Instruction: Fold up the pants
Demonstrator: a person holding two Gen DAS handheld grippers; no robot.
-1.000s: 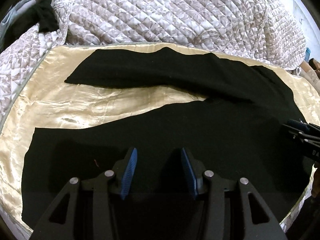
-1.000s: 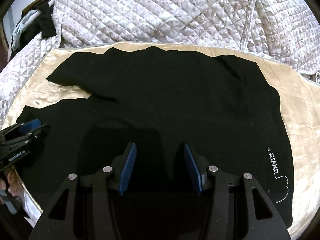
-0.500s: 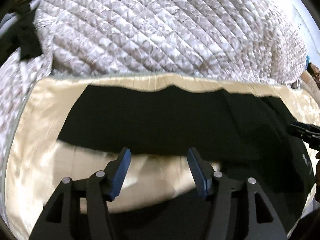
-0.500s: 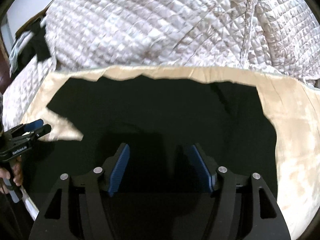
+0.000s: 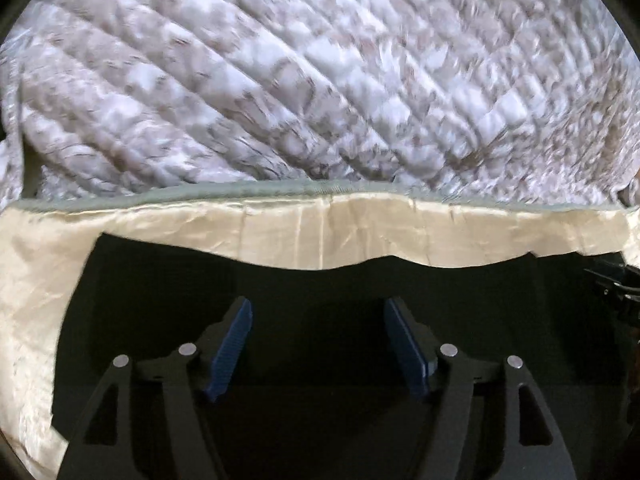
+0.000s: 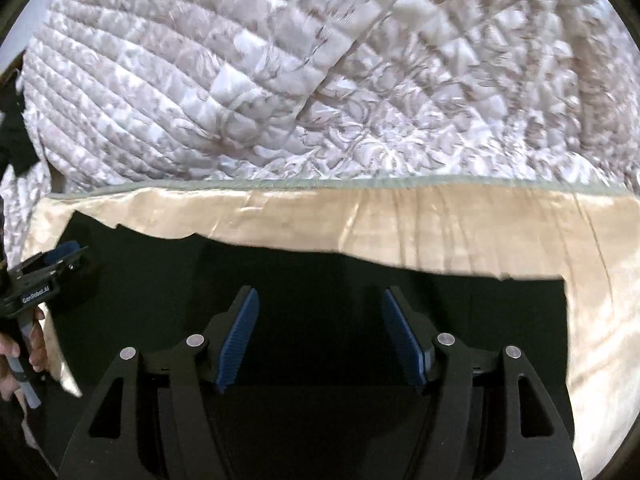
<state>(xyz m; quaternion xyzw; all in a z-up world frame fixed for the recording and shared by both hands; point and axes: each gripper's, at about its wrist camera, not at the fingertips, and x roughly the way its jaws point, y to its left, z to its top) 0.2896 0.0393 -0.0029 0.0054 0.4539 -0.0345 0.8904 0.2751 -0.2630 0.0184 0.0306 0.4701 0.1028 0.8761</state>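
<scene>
Black pants (image 5: 160, 280) lie flat on a cream satin sheet (image 5: 320, 236), their far edge wavy just ahead of me. My left gripper (image 5: 317, 308) hangs over the black cloth with its jaws opening and nothing between the blue pads. In the right wrist view the pants (image 6: 480, 320) fill the lower half. My right gripper (image 6: 320, 296) stands open above them, its pads clear of the cloth. The left gripper (image 6: 44, 276) shows at that view's left edge in a person's hand (image 6: 24, 344). The right gripper (image 5: 612, 280) shows at the left wrist view's right edge.
A white and beige quilted blanket (image 5: 320, 80) is bunched up behind the sheet and fills the upper half of both views. A grey-green hem (image 6: 280, 182) marks the sheet's far border. Bare sheet (image 6: 592, 320) lies to the right of the pants.
Both grippers have travelled forward over the pants toward their far edge, and both sets of jaws stand wider. The near leg and the strip of sheet between the legs have dropped out of view.
</scene>
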